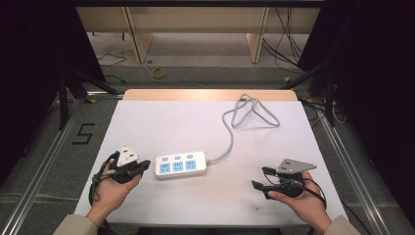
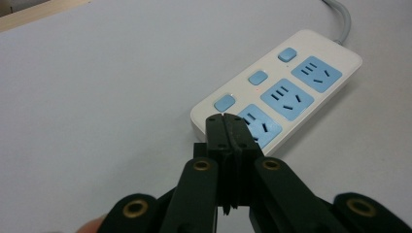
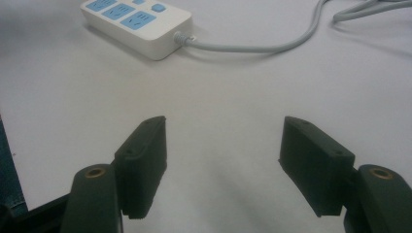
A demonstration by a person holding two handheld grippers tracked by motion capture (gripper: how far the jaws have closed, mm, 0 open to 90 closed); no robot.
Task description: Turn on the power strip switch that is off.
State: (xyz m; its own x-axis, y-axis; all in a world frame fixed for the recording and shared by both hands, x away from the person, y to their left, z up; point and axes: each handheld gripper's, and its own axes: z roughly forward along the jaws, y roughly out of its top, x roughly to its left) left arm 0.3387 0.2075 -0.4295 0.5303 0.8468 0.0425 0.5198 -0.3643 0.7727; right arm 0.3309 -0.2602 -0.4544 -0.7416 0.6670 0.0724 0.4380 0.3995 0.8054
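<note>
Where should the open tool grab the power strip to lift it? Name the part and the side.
Probably the power strip is best gripped across its short width, near the middle of its long white body, from straight above. It lies flat, its long sides are straight and bare, and the cord leaves from its right end. The right tool is already spread open; the left tool is shut.

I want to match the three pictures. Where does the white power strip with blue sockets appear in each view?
High view: the power strip lies at the centre of the table, nearer the left tongs.
Left gripper view: right of centre, its near end just beyond the shut tips of the tongs.
Right gripper view: top left, far beyond the open tongs.
Shared landmark: the grey cable leaving one short end of the strip.
</note>
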